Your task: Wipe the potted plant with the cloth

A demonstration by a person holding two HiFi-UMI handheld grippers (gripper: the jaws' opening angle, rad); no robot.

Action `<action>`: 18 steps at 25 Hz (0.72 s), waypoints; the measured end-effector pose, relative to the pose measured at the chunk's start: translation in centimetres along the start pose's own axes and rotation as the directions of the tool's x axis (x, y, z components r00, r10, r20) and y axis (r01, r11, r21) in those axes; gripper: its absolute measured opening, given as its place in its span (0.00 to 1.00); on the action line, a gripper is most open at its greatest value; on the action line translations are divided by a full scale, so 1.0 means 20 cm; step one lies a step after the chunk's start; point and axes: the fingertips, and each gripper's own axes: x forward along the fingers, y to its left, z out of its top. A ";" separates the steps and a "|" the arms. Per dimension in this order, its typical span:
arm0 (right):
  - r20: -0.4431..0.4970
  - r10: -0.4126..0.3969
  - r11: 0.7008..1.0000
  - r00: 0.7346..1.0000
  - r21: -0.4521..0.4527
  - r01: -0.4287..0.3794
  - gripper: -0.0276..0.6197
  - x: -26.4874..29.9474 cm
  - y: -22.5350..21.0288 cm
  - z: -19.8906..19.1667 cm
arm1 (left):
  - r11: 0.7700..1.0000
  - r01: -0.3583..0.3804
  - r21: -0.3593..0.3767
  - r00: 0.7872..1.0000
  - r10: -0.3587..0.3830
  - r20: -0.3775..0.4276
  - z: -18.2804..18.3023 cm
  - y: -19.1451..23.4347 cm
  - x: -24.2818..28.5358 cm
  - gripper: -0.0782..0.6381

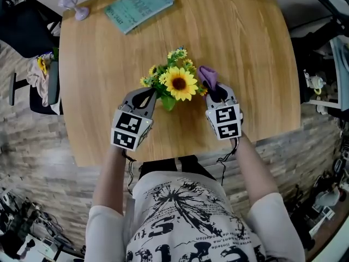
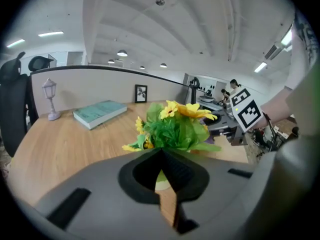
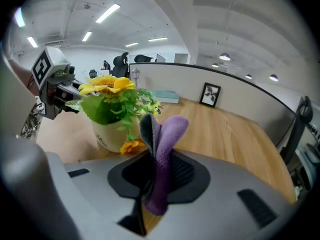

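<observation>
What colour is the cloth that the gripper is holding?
Purple, with a grey side. The cloth shows best in the right gripper view.

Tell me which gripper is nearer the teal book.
Left. The left gripper sits left of the potted plant, roughly below the teal book in the head view. The right gripper, holding the purple cloth, is on the plant's other side, farther right.

Nothing fully readable. Cover print on the teal book point(image 1: 139, 6) on the tabletop point(image 1: 98, 91) is too small. Dark lettering on the pot point(image 3: 106, 138) is blurred. Big black graphic letters on the person's shirt point(image 1: 191, 222), no word made out. Cubes of left gripper point(image 1: 151, 94) and right gripper point(image 1: 217, 89): black-white square markers, no letters.
</observation>
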 end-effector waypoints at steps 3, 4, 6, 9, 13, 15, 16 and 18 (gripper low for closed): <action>-0.013 0.009 1.000 1.000 -0.009 -0.010 0.16 0.06 0.05 -0.01 | 1.000 0.025 -0.011 1.000 -0.025 0.014 0.01 0.01 0.02 0.12; -0.018 0.003 1.000 1.000 -0.016 -0.003 0.16 0.07 0.07 0.00 | 0.999 0.033 -0.015 0.999 -0.033 0.014 0.01 0.01 0.03 0.12; -0.022 0.001 0.999 1.000 -0.032 -0.002 0.16 0.09 0.10 0.01 | 0.999 0.044 -0.013 0.999 -0.044 0.004 0.00 0.01 0.04 0.12; -0.025 0.035 0.998 0.999 -0.042 -0.036 0.16 0.11 0.18 0.04 | 0.998 0.062 -0.009 0.998 -0.063 -0.016 0.00 0.00 0.04 0.12; -0.025 0.063 0.997 0.998 -0.045 -0.064 0.16 0.14 0.27 0.05 | 0.994 0.100 -0.046 0.995 -0.101 -0.009 0.00 0.01 0.05 0.11; -0.027 0.047 0.996 0.999 -0.075 -0.049 0.16 0.15 0.30 0.05 | 0.991 0.116 -0.066 0.993 -0.115 0.016 0.00 0.01 0.05 0.11; -0.028 0.038 0.995 0.999 -0.093 -0.040 0.16 0.15 0.30 0.05 | 0.990 0.123 -0.074 0.992 -0.121 0.029 0.00 0.01 0.04 0.11; -0.028 0.040 0.993 0.999 -0.106 -0.043 0.16 0.15 0.31 0.04 | 0.987 0.136 -0.086 0.990 -0.132 0.049 0.00 0.02 0.04 0.11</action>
